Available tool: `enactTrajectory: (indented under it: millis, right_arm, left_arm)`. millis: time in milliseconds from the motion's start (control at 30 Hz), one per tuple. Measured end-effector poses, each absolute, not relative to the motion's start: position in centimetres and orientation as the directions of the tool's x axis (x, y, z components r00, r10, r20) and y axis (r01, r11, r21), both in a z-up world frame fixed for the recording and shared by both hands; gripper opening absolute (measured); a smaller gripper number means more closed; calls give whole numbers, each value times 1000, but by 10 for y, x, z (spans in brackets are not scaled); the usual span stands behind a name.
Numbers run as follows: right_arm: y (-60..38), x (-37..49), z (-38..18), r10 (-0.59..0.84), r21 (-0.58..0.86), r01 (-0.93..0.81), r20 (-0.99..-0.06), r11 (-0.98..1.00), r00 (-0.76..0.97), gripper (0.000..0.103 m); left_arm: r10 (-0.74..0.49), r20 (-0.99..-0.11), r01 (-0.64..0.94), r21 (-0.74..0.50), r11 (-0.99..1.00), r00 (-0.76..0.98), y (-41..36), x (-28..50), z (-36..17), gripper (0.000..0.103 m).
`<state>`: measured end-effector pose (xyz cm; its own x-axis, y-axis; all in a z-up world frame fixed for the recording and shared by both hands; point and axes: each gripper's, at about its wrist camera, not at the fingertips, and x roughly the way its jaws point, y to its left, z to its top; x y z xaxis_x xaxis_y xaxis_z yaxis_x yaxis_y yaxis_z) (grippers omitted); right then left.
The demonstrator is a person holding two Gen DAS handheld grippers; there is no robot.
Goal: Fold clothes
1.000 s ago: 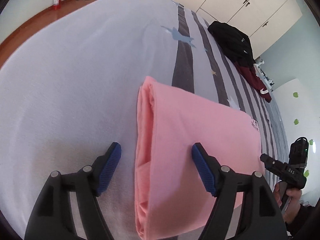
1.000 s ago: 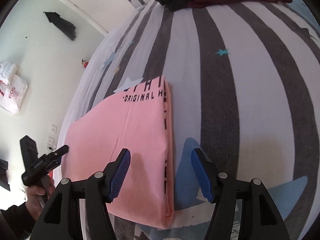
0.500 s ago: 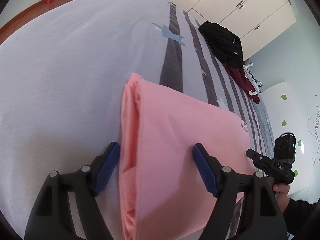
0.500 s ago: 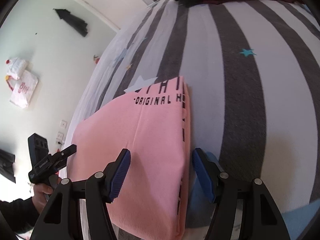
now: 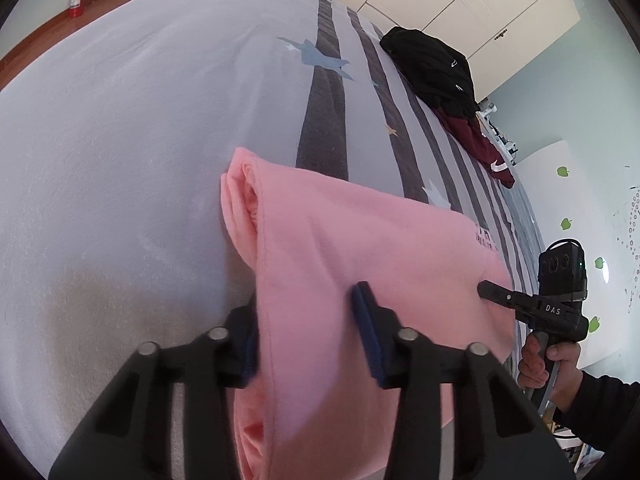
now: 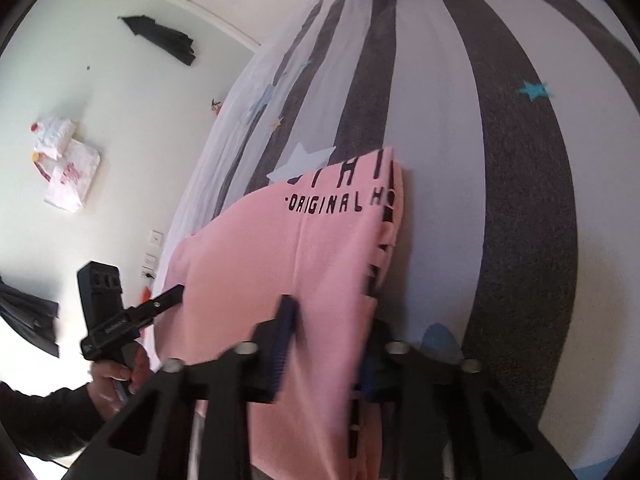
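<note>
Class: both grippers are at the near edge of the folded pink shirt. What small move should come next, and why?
Probably lift the near edge and carry it toward the far edge. The left gripper and right gripper each have their jaws closing around a near corner of the pink shirt, which still lies long on the striped bedspread, so another fold seems due.

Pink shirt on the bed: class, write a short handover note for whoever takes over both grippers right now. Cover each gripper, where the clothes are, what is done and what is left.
Left gripper: jaws closing on one near corner of the pink shirt, cloth between the pads.
Right gripper: jaws closing on the opposite near corner, by the printed edge, cloth between the pads.
Clothes: the pink shirt lies on the striped bed cover, already folded into layers. A black garment and a maroon garment wait unfolded at the far end of the bed.
Done: first folds of the pink shirt.
Left: probably fold the near edge away, then do the other two garments.
</note>
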<state>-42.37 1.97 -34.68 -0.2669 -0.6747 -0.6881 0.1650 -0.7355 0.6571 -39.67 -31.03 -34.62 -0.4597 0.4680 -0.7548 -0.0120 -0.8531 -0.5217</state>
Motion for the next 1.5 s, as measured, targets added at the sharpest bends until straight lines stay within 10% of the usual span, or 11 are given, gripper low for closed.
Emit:
enactTrajectory:
  millis: [767, 1333, 1500]
  right_arm:
    - [-87, -532, -237, -557, 569, 137, -678, -811, -480, 10]
    - [-183, -659, -303, -536, 561, 68, -739, -825, -408, 10]
    - [-177, -672, -333, -515, 543, 30, -775, -839, -365, 19]
  left_arm:
    - [440, -717, -175, -416, -892, -540, -435, -560, -249, 20]
    - [390, -808, -105, -385, -917, -441, -526, -677, -321, 20]
    - [325, -826, -58, -337, -940, -461, -531, -675, -338, 56]
